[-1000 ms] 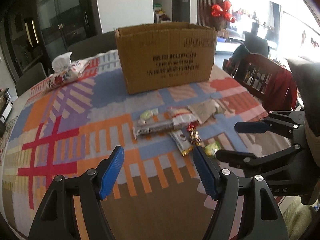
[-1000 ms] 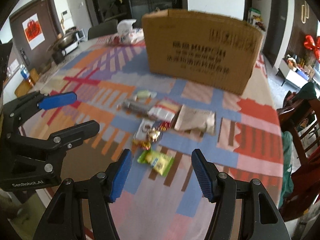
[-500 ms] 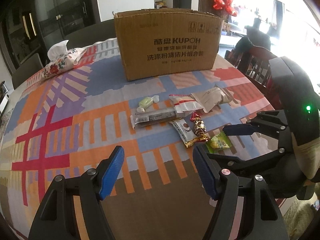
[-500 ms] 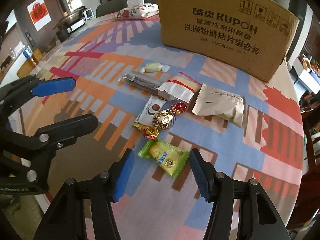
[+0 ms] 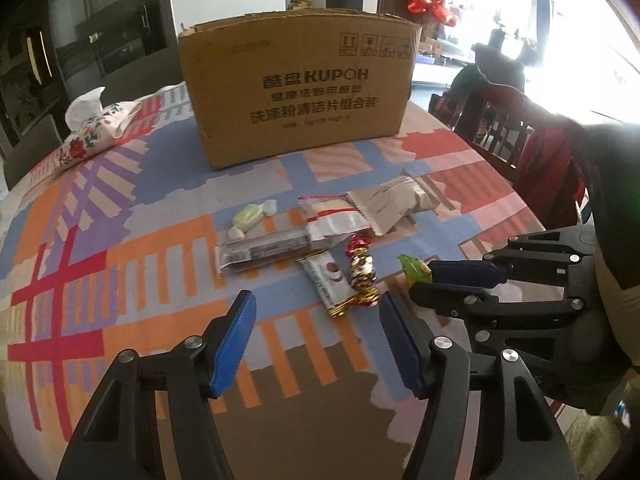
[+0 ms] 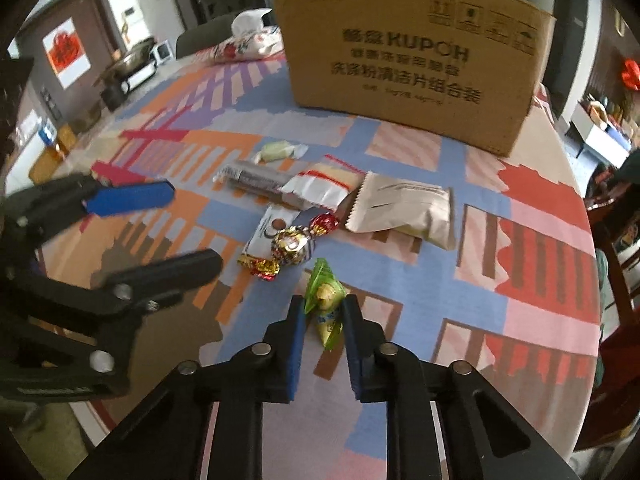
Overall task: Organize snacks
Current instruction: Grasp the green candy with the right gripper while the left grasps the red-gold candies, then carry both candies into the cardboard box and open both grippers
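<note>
My right gripper [image 6: 323, 312] is shut on a green and yellow candy packet [image 6: 325, 296], pinched on edge between the blue pads; its green tip [image 5: 416, 269] pokes out past the right gripper [image 5: 434, 280] in the left wrist view. My left gripper [image 5: 318, 334] is open and empty, above the table just short of the snack pile. The pile holds a gold and red foil candy [image 6: 294, 245], a white bar [image 6: 266, 230], a long dark bar [image 5: 264, 249], a red and white packet [image 6: 320, 186], a beige packet [image 6: 404, 212] and a pale green candy [image 6: 278, 150]. A cardboard box [image 5: 298, 92] stands behind.
A floral tissue pouch [image 5: 94, 134] lies at the far left of the round table with its striped cloth [image 5: 120, 264]. A wooden chair with red clothing [image 5: 532, 148] stands at the table's right edge. A cooking pot [image 6: 128, 66] sits on a side unit beyond the table.
My right gripper has closed on the green and yellow packet, which now stands on edge between the pads. My left gripper has moved closer to the pile and stays open.
</note>
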### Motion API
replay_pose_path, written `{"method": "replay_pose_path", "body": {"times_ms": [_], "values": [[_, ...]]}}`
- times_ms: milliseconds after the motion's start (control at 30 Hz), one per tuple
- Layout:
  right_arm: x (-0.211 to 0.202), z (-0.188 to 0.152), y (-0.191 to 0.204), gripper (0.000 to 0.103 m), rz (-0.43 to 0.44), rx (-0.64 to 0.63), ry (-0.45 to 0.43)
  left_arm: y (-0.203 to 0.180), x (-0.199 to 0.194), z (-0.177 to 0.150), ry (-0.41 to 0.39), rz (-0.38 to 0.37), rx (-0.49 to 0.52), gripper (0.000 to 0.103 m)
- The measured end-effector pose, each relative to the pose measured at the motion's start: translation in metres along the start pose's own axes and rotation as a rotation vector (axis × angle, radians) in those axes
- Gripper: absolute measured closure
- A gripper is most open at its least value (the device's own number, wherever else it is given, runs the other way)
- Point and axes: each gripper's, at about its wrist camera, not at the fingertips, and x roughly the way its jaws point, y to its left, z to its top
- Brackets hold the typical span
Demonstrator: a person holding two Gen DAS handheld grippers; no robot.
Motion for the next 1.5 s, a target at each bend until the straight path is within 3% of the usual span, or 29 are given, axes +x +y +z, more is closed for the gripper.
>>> {"method": "replay_pose_path", "body": {"times_ms": [400,600,700,933,1500], "values": [[-0.013,-0.004,-0.025,0.087,0.031,0.141,-0.066,-0.019,0.028,0.016,0.023,-0.056,0.042,0.058],[-0.014,-0.003,-0.031,0.087,0.031,0.162,-0.074,-0.027,0.045,0.019,0.045,-0.038,0.053,0.071],[-0.015,-0.001,-0.032,0.087,0.035,0.168,-0.079,-0.029,0.049,0.020,0.056,-0.046,0.057,0.084],[-0.018,0.000,-0.033,0.087,0.038,0.178,-0.092,-0.026,0.045,0.019,0.048,-0.069,0.028,0.085],[-0.059,0.022,-0.025,0.087,0.034,0.154,-0.195,-0.011,-0.031,0.048,-0.136,-0.038,-0.021,0.085]]}}
